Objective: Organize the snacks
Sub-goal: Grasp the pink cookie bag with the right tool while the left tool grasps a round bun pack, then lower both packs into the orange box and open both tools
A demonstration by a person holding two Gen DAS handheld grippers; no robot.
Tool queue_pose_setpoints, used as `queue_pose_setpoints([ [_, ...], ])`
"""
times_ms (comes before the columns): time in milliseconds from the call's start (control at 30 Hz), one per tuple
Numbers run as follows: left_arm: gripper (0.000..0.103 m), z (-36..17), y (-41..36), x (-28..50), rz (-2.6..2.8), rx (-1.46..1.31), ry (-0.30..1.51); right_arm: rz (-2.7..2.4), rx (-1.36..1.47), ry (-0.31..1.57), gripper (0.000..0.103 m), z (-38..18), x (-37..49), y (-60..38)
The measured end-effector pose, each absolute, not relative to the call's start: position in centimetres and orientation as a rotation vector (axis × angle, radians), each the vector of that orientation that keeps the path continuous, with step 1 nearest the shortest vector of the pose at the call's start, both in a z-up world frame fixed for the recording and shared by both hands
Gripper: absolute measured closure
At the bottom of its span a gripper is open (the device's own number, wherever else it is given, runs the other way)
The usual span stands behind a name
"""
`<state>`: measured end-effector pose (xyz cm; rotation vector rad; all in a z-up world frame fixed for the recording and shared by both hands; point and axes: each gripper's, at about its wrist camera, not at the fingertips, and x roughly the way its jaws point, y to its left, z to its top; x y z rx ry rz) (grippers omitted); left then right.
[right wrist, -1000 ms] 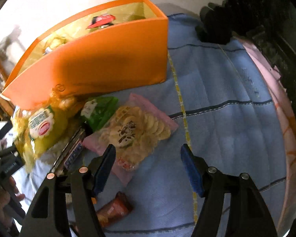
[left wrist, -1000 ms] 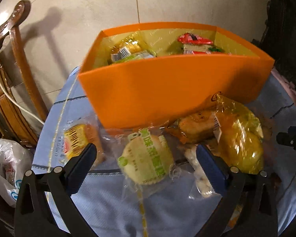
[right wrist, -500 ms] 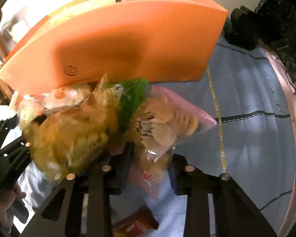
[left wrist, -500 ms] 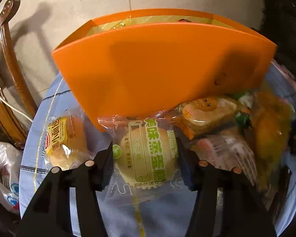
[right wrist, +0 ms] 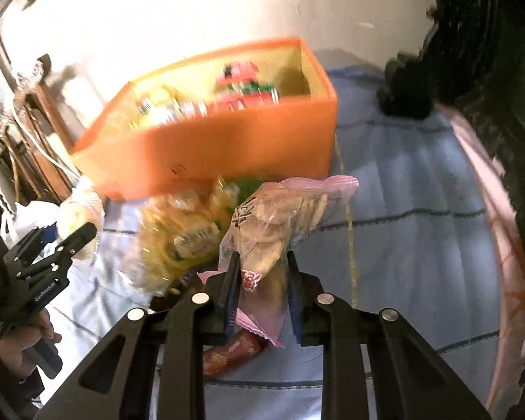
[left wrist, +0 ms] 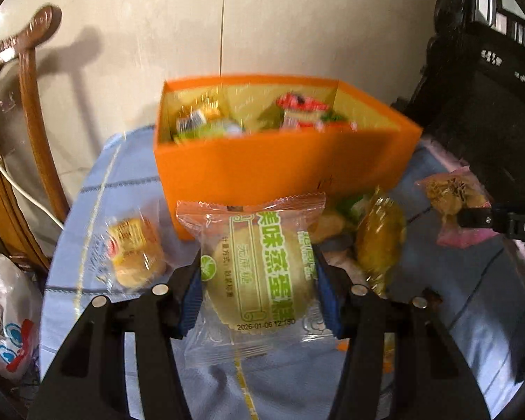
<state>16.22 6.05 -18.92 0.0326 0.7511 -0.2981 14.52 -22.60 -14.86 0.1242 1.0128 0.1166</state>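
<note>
My left gripper (left wrist: 259, 290) is shut on a wrapped round steamed cake (left wrist: 259, 273) with green print and holds it above the blue cloth, in front of the orange box (left wrist: 280, 164). The box holds several snack packs. My right gripper (right wrist: 262, 280) is shut on a pink pack of crackers (right wrist: 280, 217), lifted above the table; that pack also shows in the left wrist view (left wrist: 451, 199). The orange box (right wrist: 227, 147) stands behind it, and the left gripper shows at the left edge (right wrist: 63, 241).
A small wrapped cake (left wrist: 133, 255) and a yellow bag (left wrist: 378, 241) lie on the blue tablecloth (left wrist: 472, 301). A yellow bag (right wrist: 178, 231) and a brown bar (right wrist: 234, 350) lie near my right gripper. A wooden chair (left wrist: 28, 133) stands left; dark furniture (left wrist: 490, 98) right.
Both grippers closed on their packs and lifted them off the cloth. Both have pulled up and back from the orange box, so its inside shows again.
</note>
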Motion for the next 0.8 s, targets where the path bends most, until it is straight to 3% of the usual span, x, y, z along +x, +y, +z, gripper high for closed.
queue_pose_setpoints([
  [467, 0.049, -4.4, 3.1, 24.2, -0.215, 0.079, 0.636, 0.212, 0.036, 0.784, 0.079, 2.5, 22.8, -21.5],
  [700, 0.048, -1.8, 1.6, 28.7, -0.166, 0.091, 0.597, 0.224, 0.003, 0.759, 0.078, 5.3, 27.7, -20.7],
  [733, 0.035, -2.0, 1.4, 29.3, -0.158, 0.086, 0.599, 0.235, 0.008, 0.765, 0.076, 5.2, 28.3, -20.6],
  [767, 0.004, -2.3, 1.4, 30.0, -0.15, 0.084, 0.599, 0.246, 0.016, 0.775, 0.072, 4.8, 29.3, -20.4],
  [800, 0.004, -2.6, 1.3, 30.5, -0.141, 0.076, 0.595, 0.244, 0.016, 0.788, 0.049, 4.2, 30.1, -20.3],
])
